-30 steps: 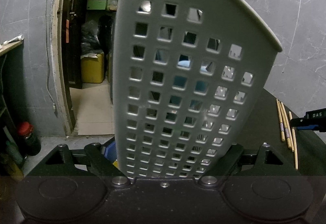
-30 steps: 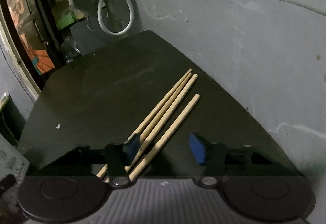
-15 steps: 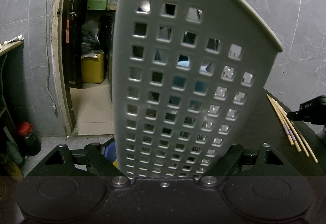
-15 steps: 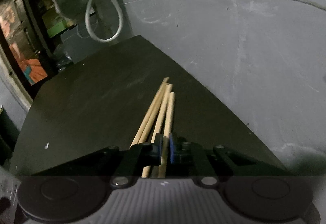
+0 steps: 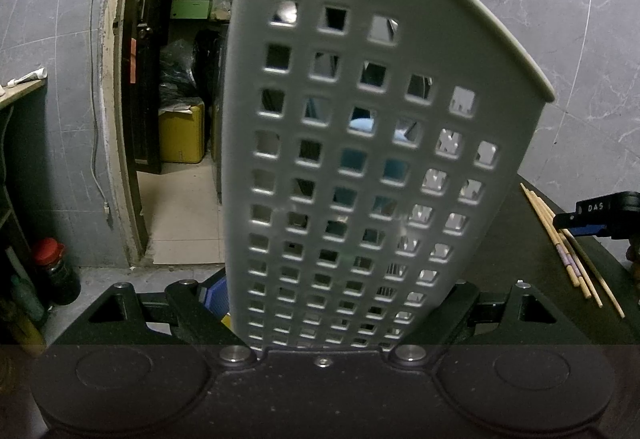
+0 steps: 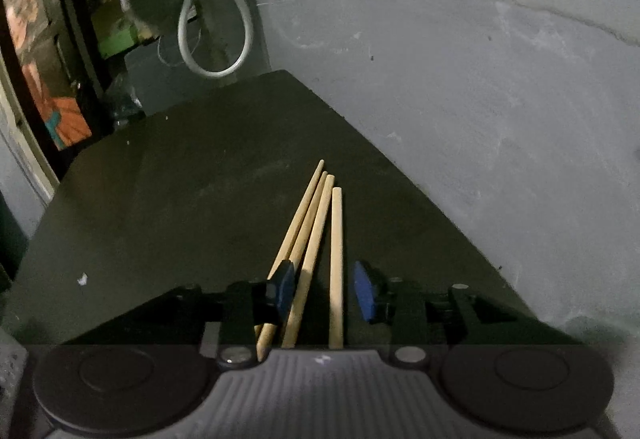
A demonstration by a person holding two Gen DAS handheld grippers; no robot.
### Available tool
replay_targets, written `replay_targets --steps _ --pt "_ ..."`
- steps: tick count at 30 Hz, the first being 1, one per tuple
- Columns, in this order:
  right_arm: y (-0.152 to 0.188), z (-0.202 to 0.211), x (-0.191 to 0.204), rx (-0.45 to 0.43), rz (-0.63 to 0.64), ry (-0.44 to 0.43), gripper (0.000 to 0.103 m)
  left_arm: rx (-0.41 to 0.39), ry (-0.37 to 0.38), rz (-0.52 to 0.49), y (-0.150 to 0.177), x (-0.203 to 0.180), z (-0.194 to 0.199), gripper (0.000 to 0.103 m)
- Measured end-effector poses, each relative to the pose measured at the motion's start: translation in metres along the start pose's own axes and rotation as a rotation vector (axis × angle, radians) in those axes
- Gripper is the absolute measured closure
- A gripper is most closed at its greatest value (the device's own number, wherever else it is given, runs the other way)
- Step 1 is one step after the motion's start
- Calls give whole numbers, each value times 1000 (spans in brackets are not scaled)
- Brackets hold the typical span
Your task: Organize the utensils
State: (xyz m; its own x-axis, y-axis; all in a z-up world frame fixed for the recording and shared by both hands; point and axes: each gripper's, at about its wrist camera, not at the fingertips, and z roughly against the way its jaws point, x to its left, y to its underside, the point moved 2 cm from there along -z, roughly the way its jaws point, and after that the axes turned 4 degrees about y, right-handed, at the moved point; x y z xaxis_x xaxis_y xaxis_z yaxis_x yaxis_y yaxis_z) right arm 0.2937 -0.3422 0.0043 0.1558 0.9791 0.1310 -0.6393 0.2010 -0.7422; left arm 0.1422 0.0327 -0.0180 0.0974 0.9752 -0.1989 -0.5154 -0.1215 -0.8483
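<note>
A tall grey utensil holder (image 5: 360, 143) with square holes fills the left wrist view, tilted, and my left gripper (image 5: 332, 313) is shut on its lower part. Several wooden chopsticks (image 6: 316, 239) lie side by side on the dark table (image 6: 180, 199). My right gripper (image 6: 325, 291) hangs low over their near ends, its jaws opening. Two sticks lie between the blue pads (image 6: 285, 285) and none is pressed. The left wrist view shows the same chopsticks (image 5: 568, 251) at the far right, under a finger (image 5: 592, 217) of the right gripper.
A grey wall (image 6: 460, 87) runs close along the table's right edge. A white hose loop (image 6: 216, 35) and a bagged bundle hang beyond the far end. Left of the holder, a doorway (image 5: 180, 119) opens onto a cluttered storeroom, and a red-capped bottle (image 5: 56, 271) stands on the floor.
The right jaws closed on the chopsticks, drawing the spread sticks closer together, and have opened again. The sticks now lie closer to straight ahead. The left gripper and holder have not moved.
</note>
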Motion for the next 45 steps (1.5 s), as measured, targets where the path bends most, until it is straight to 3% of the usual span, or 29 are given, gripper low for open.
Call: replay_targets --steps 5,6,7,9,14,16,17,19,22,25,30,33,39,45 --pt "3 0 8 -12 79 22 63 -1 1 2 0 0 0 17" --pt "4 1 8 -12 91 28 68 -1 1 2 0 0 0 17" --pt "4 2 8 -10 98 33 80 -1 1 1 0 -1 0 17" --pt "3 3 5 9 89 20 86 -1 2 2 1 0 0 17" --pt "-9 -1 7 75 114 20 84 -2 4 6 1 1 1 17" --pt "-13 -4 9 90 132 13 73 -2 4 8 1 1 1 17" --pt "-15 -6 12 88 145 12 74 -2 5 8 1 2 1 17" --pt "-17 -10 11 79 141 12 88 -3 7 9 1 2 1 17" --pt "-18 -9 13 84 160 26 89 -3 10 9 1 3 0 16" --pt "-23 -4 7 70 84 -33 89 -4 15 12 1 4 1 16" --pt "-26 33 4 -111 43 -139 89 -4 16 13 0 6 1 16" --pt "-20 63 7 -274 50 -230 88 -4 12 12 1 6 0 16" --pt "-15 105 22 -476 21 -468 88 -3 8 6 1 3 0 16" --pt "-34 135 51 -555 10 -733 88 -3 7 5 1 3 0 16"
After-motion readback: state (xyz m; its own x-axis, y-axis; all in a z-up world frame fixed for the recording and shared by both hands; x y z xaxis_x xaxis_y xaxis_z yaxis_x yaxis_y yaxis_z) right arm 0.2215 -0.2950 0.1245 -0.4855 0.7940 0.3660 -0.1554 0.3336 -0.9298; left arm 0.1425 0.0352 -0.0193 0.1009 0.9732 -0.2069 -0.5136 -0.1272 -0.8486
